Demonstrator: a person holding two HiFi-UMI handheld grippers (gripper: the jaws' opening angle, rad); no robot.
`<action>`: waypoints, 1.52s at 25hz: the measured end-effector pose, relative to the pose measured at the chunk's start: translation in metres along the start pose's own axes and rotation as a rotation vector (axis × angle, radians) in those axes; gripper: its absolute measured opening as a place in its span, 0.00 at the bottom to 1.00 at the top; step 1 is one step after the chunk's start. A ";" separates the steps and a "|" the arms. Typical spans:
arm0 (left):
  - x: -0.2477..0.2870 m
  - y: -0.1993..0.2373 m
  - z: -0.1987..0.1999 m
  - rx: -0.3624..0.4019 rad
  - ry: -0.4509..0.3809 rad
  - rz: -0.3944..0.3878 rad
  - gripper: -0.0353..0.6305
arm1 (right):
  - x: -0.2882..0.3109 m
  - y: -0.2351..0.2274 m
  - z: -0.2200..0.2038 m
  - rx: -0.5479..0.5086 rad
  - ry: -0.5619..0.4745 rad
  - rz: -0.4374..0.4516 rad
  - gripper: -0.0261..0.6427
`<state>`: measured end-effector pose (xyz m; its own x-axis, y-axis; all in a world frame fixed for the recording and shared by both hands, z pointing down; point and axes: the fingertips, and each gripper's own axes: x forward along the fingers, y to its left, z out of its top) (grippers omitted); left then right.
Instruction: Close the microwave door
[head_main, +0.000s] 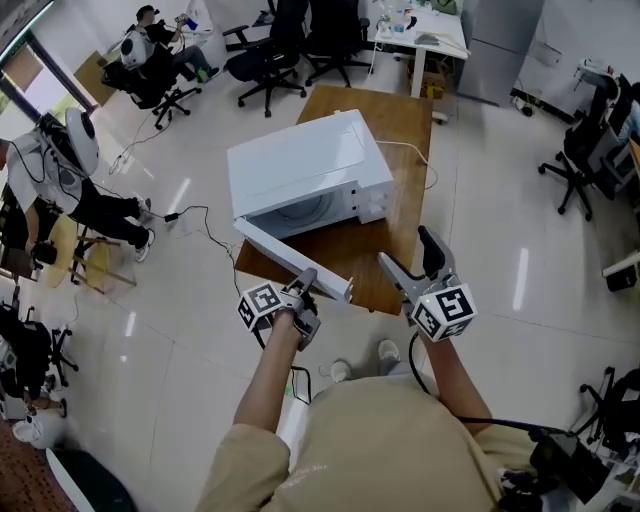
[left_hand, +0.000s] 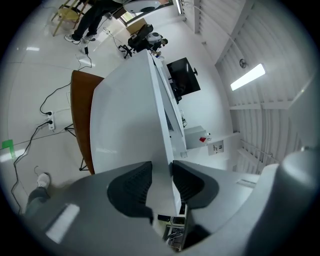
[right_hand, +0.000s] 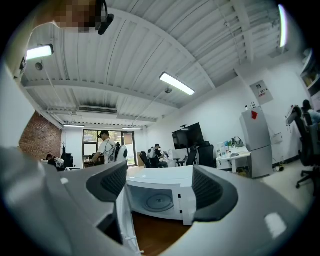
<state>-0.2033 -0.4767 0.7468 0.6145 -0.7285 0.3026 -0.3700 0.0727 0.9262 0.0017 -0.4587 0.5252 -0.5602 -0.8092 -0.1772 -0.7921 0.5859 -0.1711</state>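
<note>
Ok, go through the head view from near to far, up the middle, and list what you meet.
left gripper → open microwave door, which it clamps → microwave → bare far end of the wooden table → black office chairs

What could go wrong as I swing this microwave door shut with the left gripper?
The left gripper pinches only the thin edge of the microwave door, so it may slip. Its fingers could get caught between door and microwave at closing. The open right gripper hangs near the door's path.
</note>
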 end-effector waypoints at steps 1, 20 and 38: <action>0.005 -0.001 0.000 -0.003 -0.009 -0.003 0.26 | 0.000 0.001 0.000 -0.001 0.000 0.002 0.63; 0.080 -0.021 0.019 -0.089 -0.062 -0.006 0.26 | -0.020 -0.020 0.016 0.010 -0.015 -0.039 0.63; 0.121 -0.029 0.046 -0.142 -0.104 0.014 0.26 | -0.037 -0.040 0.030 -0.003 -0.018 -0.093 0.63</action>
<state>-0.1501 -0.5988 0.7462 0.5321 -0.7928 0.2973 -0.2712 0.1731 0.9468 0.0617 -0.4506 0.5094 -0.4795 -0.8592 -0.1784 -0.8414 0.5079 -0.1847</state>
